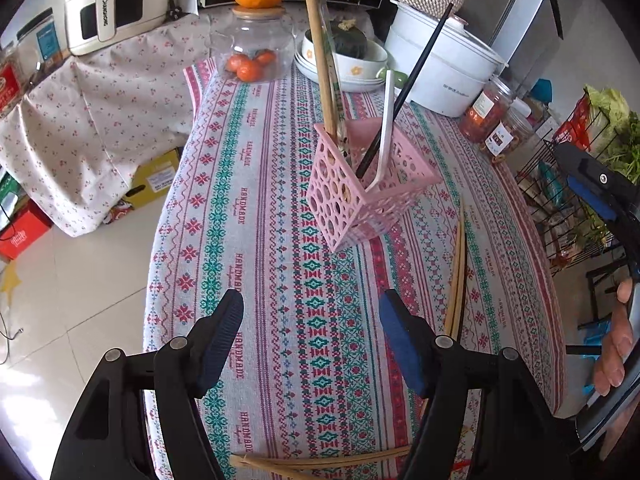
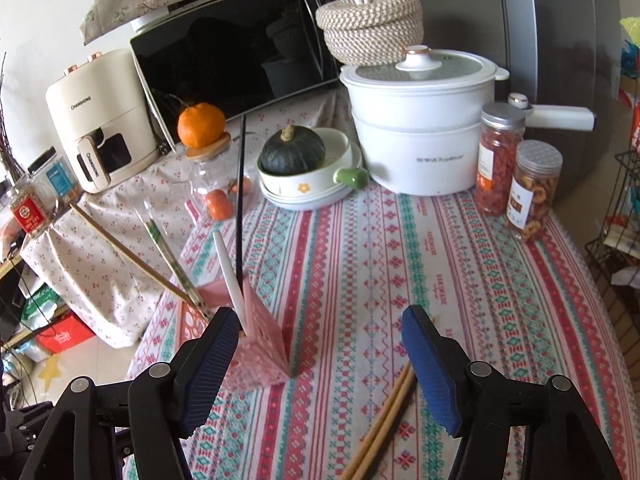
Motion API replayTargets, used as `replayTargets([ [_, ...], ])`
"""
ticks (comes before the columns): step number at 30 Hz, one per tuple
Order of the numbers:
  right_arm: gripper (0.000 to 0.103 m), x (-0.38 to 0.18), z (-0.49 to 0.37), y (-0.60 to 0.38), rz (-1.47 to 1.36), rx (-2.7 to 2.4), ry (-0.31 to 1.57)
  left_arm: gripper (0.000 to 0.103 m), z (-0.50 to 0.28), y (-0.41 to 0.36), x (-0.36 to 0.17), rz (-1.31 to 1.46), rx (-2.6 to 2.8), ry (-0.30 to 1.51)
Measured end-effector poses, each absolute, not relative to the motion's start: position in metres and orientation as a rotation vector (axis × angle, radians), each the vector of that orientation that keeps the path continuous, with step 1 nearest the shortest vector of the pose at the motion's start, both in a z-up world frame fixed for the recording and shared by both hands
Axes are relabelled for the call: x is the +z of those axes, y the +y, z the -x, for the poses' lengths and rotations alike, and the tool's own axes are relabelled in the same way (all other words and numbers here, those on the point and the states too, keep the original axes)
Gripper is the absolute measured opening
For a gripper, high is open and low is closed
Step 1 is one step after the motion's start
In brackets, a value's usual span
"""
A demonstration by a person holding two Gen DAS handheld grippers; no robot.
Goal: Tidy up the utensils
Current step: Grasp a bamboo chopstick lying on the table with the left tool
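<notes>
Both grippers empty: left gripper [image 1: 310, 344] spread wide above the tablecloth [image 1: 280, 200], right gripper [image 2: 320, 360] spread too, hovering near the pink holder [image 1: 360, 196]. The holder sits mid-table, already carrying a wooden stick [image 1: 318, 48], a black chopstick [image 1: 416, 76] and a white spoon [image 1: 385, 120]. Loose bamboo chopsticks [image 2: 384, 424] lie just right of it, under my right fingers; another pair [image 1: 320, 465] lies at the near edge. Risks, as I judge them: the holder looks light and top-heavy with tall handles leaning out, so a bump from my right jaws on approach could tip it. Thin sticks flat on cloth may slip or come up singly.
</notes>
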State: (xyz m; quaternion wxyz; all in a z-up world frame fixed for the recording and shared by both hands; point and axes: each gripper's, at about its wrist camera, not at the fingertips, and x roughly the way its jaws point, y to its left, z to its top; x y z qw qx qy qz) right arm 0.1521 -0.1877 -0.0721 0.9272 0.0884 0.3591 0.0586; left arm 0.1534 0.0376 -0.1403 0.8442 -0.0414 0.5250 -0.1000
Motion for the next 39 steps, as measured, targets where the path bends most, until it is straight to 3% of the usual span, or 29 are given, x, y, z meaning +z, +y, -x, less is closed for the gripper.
replayTargets([
  [5,0.081,-0.086,-0.142,-0.207,-0.178,0.092,0.796,0.073,-0.147,0.015,-0.149,0.046,-0.250,1.138],
  [19,0.083,-0.145,-0.149,-0.289,-0.274,-0.052,1.118,0.072,-0.147,-0.074,-0.172,-0.094,-0.375,1.196],
  [22,0.083,-0.153,-0.149,-0.304,-0.254,-0.068,1.156,0.056,-0.155,-0.095,-0.179,-0.127,-0.383,1.181],
  [24,0.083,-0.158,-0.148,-0.312,-0.244,-0.074,1.171,0.034,-0.164,-0.106,-0.189,-0.127,-0.388,1.206],
  [26,0.083,-0.161,-0.147,-0.317,-0.243,-0.073,1.188,0.022,-0.176,-0.114,-0.200,-0.097,-0.392,1.241],
  [33,0.083,-0.162,-0.146,-0.328,-0.251,-0.063,1.199,0.013,-0.198,-0.141,-0.217,-0.071,-0.384,1.270],
  [39,0.083,-0.162,-0.148,-0.331,-0.278,-0.062,1.192,0.012,-0.210,-0.155,-0.219,-0.108,-0.352,1.276],
])
